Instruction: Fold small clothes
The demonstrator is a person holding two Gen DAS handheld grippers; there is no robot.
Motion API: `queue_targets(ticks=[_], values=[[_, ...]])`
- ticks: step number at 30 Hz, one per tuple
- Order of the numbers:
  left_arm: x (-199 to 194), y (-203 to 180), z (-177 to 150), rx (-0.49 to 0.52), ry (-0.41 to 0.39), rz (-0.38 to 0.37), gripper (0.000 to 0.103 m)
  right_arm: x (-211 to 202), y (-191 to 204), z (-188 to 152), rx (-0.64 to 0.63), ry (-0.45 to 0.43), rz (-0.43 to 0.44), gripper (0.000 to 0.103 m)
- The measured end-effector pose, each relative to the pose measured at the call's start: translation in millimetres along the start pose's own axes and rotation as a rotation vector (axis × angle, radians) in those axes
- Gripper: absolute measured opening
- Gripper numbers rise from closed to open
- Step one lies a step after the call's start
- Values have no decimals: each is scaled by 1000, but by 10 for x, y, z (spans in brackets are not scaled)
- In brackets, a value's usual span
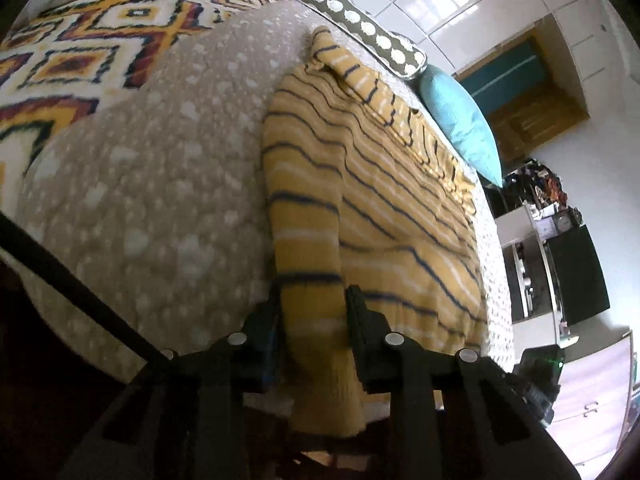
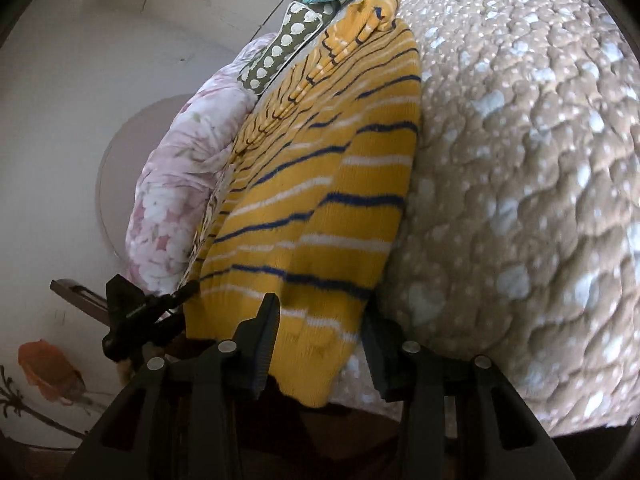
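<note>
- Fingers of the left gripper stand apart on either side of a narrow yellow panel of the striped sweater; the cloth fills the gap, but whether the pads are pressing it I cannot tell.
- Right gripper shows the same: its jaws are spread, straddling the other bottom corner of the sweater, with no clear pinch.
- Both corners hang just over the near edge of the bed, so each gripper meets the hem head-on.
- From the hem the sweater's long axis runs straight away from both grippers, across the dotted beige bedspread toward the neck end, which lies bunched near the shell-print cushion and the turquoise pillow.
- Neither gripper is nearer; they sit side by side on the same edge, the left one visible in the right wrist view at the far corner.
- A likely next fold carries the hem forward along that axis toward the neck.
</note>
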State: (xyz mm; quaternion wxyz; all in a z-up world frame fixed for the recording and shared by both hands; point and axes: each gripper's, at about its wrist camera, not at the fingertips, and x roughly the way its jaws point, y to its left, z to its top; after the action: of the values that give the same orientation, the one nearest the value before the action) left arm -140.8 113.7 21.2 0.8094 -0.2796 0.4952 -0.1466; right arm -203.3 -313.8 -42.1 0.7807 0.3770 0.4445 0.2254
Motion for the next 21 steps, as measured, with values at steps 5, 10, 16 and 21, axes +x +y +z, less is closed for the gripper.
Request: queue_targets(ticks=[5,10,16,21], values=[[62,-44,-72,-14,-2,5,40,24,-9,-52,23,-18,1,44],[82,-166,-65,12,-6,40,48,81,81,-120,30,-16,0,44],[-14,-196,-28,24,-15,145,8,236,173,-210,0,45,-30,27],[-265,-233,-88,32,-52,143,8,165,258,-235,-39,44,-56,7]])
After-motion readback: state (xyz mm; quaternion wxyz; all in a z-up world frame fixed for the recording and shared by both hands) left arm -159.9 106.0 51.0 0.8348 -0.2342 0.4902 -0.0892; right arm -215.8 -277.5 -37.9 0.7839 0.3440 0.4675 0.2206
